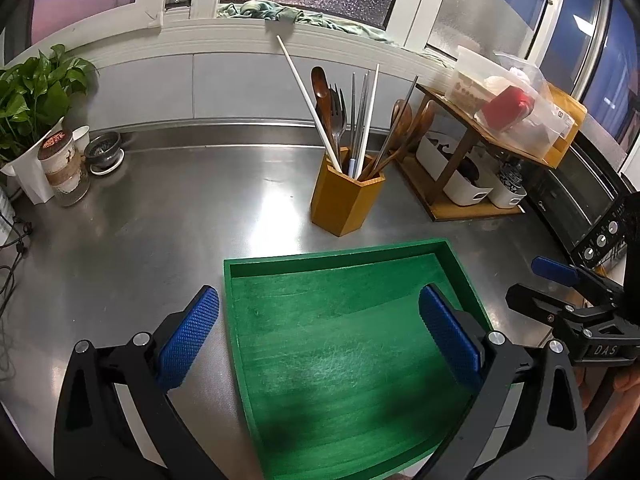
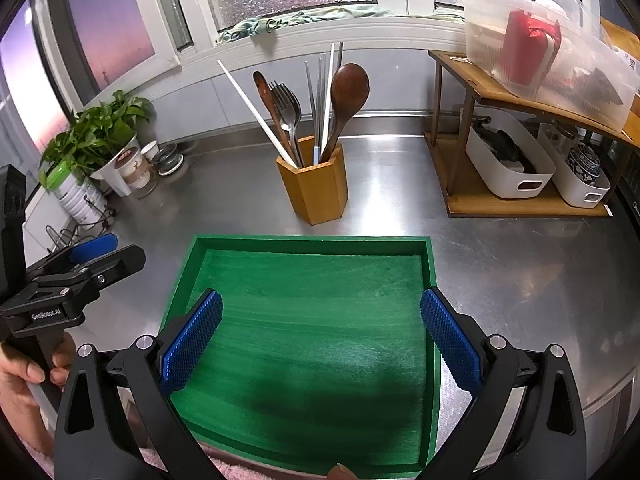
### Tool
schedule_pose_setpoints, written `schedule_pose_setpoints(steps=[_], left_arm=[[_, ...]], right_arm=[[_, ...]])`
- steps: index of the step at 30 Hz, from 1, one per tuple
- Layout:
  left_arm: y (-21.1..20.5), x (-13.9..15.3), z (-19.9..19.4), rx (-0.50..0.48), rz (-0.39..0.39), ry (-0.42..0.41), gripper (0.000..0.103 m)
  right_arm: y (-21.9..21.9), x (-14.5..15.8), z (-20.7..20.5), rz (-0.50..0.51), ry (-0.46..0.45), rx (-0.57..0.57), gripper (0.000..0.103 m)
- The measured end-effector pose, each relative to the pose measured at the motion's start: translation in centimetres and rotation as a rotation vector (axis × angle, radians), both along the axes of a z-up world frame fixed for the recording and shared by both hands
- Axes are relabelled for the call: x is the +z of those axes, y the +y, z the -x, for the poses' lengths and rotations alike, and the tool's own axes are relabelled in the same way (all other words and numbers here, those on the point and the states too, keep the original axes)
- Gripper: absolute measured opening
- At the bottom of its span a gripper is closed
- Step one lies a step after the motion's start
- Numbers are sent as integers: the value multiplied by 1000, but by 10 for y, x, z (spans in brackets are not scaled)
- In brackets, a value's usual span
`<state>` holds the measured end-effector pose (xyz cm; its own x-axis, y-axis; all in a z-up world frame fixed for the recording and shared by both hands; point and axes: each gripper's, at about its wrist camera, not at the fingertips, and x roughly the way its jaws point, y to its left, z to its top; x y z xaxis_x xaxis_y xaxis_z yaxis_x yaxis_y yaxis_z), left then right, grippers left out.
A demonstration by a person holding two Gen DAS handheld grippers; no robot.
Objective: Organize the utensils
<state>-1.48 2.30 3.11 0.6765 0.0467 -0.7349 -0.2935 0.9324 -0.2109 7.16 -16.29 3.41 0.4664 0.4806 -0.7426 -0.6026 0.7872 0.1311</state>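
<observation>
Hovering above the green tray (image 2: 308,320), the right gripper (image 2: 320,336) is seen with its blue pads (image 2: 450,340) spread wide apart and nothing held between them. The left gripper (image 1: 318,336) is likewise recorded with pads parted and empty, one finger over the tray's left rim, the other over its floor. The tray is placed at the front edge of the steel counter (image 2: 500,264), and no contents are seen in it. Behind the tray, towards the counter's back edge, a hexagonal wooden holder (image 2: 314,188) is stood upright. Held in it are a white chopstick (image 2: 256,114) leaning left, a metal fork (image 2: 286,104), a wooden spoon (image 2: 348,92) and thin metal chopsticks (image 2: 314,92). At the counter's right side a wooden shelf (image 2: 516,100) is set, with two white bins (image 2: 508,168) beneath it and a clear plastic box (image 2: 540,48) on top. At the left back corner a potted plant (image 2: 96,132) and small jars (image 2: 136,168) are grouped.
</observation>
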Motion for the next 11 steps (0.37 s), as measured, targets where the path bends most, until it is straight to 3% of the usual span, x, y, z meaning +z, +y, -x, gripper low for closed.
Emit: schedule_pose_setpoints(steps=[11], left_arm=[[2, -3, -4, -2, 9, 28, 95]], right_arm=[[0, 0, -1, 2, 3, 1, 99]])
